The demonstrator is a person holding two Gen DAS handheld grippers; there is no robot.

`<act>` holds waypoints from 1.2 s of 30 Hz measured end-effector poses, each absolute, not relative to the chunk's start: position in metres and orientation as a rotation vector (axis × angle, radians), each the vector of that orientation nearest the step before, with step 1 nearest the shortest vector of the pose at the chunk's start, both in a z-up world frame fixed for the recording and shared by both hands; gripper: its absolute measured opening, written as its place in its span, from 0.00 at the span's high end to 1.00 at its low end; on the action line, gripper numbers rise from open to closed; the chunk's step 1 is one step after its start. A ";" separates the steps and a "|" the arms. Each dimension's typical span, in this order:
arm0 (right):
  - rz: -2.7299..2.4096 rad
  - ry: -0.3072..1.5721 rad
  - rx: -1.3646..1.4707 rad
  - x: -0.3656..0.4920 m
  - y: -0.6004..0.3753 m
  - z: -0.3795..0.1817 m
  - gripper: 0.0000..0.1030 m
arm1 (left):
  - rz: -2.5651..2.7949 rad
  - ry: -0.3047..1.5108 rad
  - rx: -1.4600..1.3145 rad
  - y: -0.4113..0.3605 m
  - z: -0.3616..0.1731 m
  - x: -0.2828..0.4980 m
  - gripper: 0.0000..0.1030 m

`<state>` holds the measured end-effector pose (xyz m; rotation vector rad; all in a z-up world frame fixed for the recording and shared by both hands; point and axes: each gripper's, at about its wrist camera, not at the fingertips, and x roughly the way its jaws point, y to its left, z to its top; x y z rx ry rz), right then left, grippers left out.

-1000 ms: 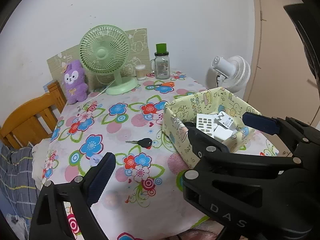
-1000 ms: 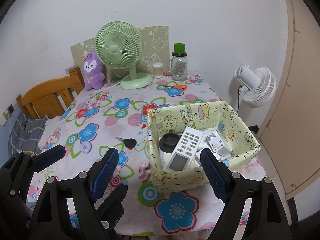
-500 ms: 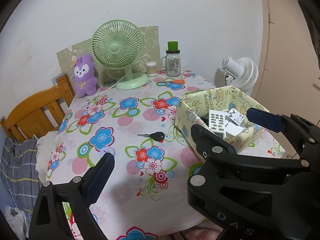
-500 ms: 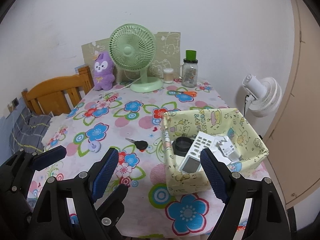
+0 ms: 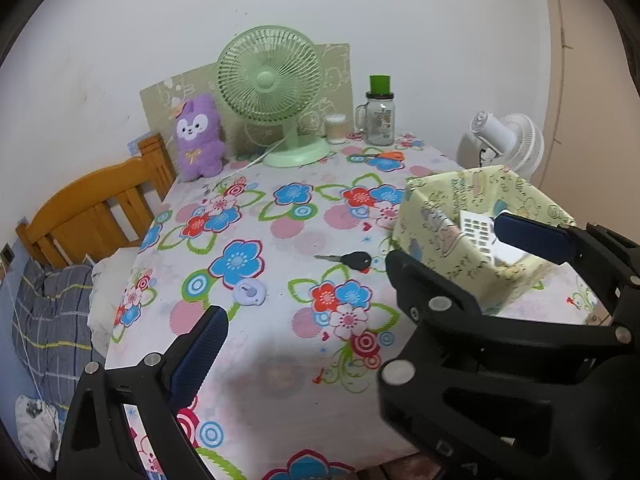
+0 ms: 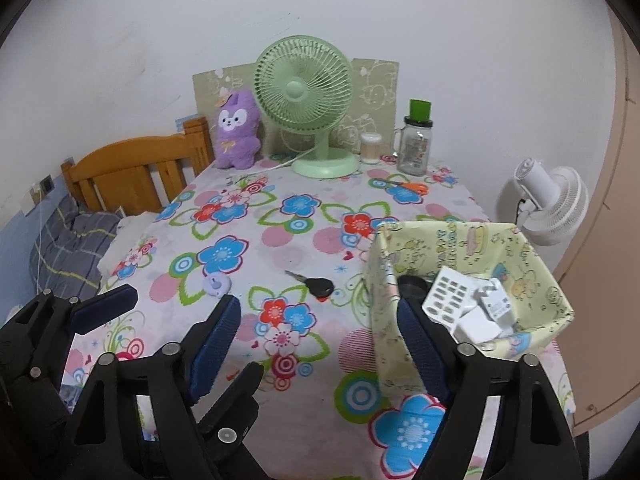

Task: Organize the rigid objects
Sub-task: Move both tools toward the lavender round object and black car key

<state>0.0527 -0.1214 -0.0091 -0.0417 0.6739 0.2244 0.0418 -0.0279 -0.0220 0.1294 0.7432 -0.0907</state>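
Item: pale yellow cartoon-print fabric box (image 6: 472,240), standing near the right edge of the tabletop (image 6: 280,396) under its flowered cloth, already holding a white remote control (image 6: 448,298), white plug adapters (image 6: 490,304) and a black round lid (image 6: 412,284). Item: black-headed key (image 6: 314,285), lying flat on the cloth just left of the box, apart from it. Item: small lilac round plastic piece (image 6: 216,285), further left, near the front edge. Both loose pieces appear to be what is left to sort. Item: right gripper (image 6: 316,344), its jaws just closing somewhat yet with a broad gap and nothing between them, hanging over the front of the tabletop short of the key. Item: left gripper (image 5: 352,300), one blue pad low at the left; its far finger cannot be told from the other tool's, so its spread is uncertain; nothing seen held. Handling note: the key is thin and flat; likely best taken by its thicker black head, pads lowered close to the cloth without pinching fabric, then carried over the box wall before release.
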 end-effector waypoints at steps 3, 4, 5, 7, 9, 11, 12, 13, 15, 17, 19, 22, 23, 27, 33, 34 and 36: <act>0.234 0.687 -0.044 0.057 -0.115 -0.014 0.27 | -0.080 0.753 0.125 -0.022 -0.026 0.045 0.04; 0.237 0.692 -0.045 0.059 -0.113 -0.016 0.27 | -0.078 0.758 0.121 -0.020 -0.028 0.047 0.04; 0.238 0.694 -0.046 0.060 -0.112 -0.017 0.27 | -0.076 0.762 0.118 -0.018 -0.030 0.048 0.04; 0.241 0.701 -0.052 0.063 -0.108 -0.021 0.28 | -0.070 0.772 0.113 -0.015 -0.035 0.051 0.04; 0.251 0.702 -0.065 0.068 -0.102 -0.026 0.28 | -0.063 0.781 0.109 -0.010 -0.039 0.054 0.04; 0.256 0.700 -0.076 0.071 -0.097 -0.030 0.28 | -0.054 0.789 0.104 -0.006 -0.045 0.057 0.04; 0.261 0.703 -0.080 0.074 -0.095 -0.033 0.28 | -0.048 0.793 0.103 -0.004 -0.048 0.059 0.04; 0.266 0.705 -0.083 0.076 -0.092 -0.037 0.28 | -0.041 0.795 0.103 -0.001 -0.052 0.061 0.04; 0.276 0.714 -0.086 0.081 -0.087 -0.044 0.27 | -0.036 0.798 0.100 0.003 -0.058 0.063 0.04; 0.289 0.728 -0.090 0.086 -0.082 -0.051 0.28 | -0.039 0.800 0.095 0.007 -0.065 0.065 0.04; 0.298 0.738 -0.103 0.090 -0.077 -0.056 0.28 | -0.036 0.804 0.078 0.013 -0.072 0.068 0.04; 0.303 0.736 -0.125 0.095 -0.069 -0.064 0.28 | -0.036 0.813 0.057 0.020 -0.080 0.072 0.04; 0.300 0.736 -0.129 0.097 -0.067 -0.066 0.28 | -0.034 0.817 0.054 0.021 -0.082 0.074 0.04; 0.277 0.746 -0.128 0.104 -0.063 -0.075 0.28 | -0.024 0.828 0.042 0.027 -0.089 0.082 0.05; 0.264 0.779 -0.120 0.118 -0.061 -0.087 0.28 | -0.015 0.851 0.022 0.036 -0.100 0.094 0.05; 0.264 0.783 -0.117 0.120 -0.061 -0.088 0.28 | -0.011 0.855 0.021 0.037 -0.102 0.096 0.05; 0.260 0.797 -0.111 0.125 -0.061 -0.092 0.28 | -0.005 0.864 0.019 0.039 -0.105 0.101 0.05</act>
